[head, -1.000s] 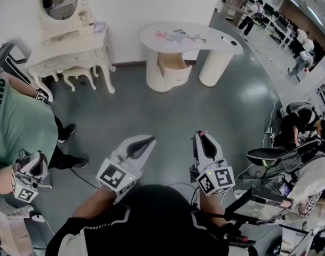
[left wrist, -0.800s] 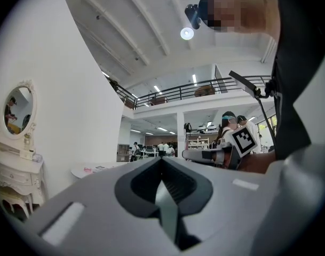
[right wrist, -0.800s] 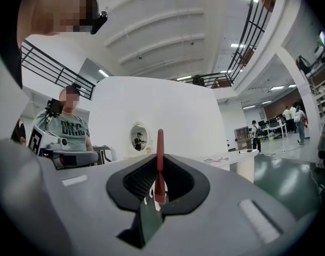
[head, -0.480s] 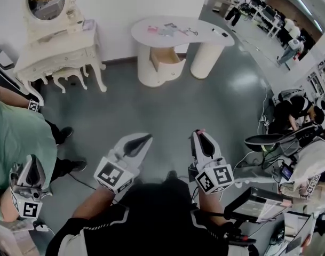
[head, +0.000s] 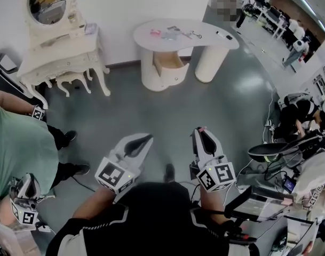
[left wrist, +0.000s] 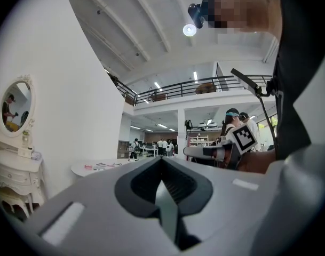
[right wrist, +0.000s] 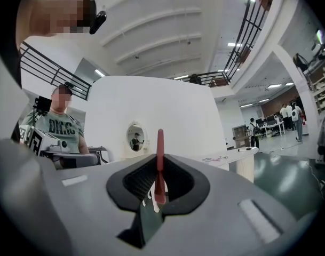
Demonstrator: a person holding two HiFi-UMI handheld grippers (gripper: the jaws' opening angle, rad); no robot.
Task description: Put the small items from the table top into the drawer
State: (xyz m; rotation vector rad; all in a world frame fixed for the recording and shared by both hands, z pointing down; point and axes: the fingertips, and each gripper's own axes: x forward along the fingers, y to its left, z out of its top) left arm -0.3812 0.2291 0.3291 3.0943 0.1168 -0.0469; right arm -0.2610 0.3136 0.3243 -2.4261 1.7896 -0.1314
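Note:
The white curved table (head: pixel 205 35) stands far ahead by the wall, with small items on its top: a pink one (head: pixel 156 32), grey ones (head: pixel 173 34) and a dark one (head: pixel 222 36). Its drawer (head: pixel 170 63) hangs open under the top. My left gripper (head: pixel 143 139) and right gripper (head: pixel 201 132) are both shut, held close to my body over the grey floor, far from the table. In the left gripper view the jaws meet at the tip (left wrist: pixel 162 161). A thin red strip stands at the right gripper's closed tip (right wrist: pixel 160 143). The table (right wrist: pixel 234 154) shows small beyond it.
A white vanity with an oval mirror (head: pixel 61 52) and a stool (head: pixel 71 79) stand at the back left. A person in a green shirt (head: pixel 15 148) holds another gripper (head: pixel 23 199) at the left. Stands, a screen and cables (head: pixel 269 196) crowd the right.
Both my grippers stay shut in the same pose. The view shifts slightly toward the table. The green-shirted person's gripper has dropped lower at the left edge.

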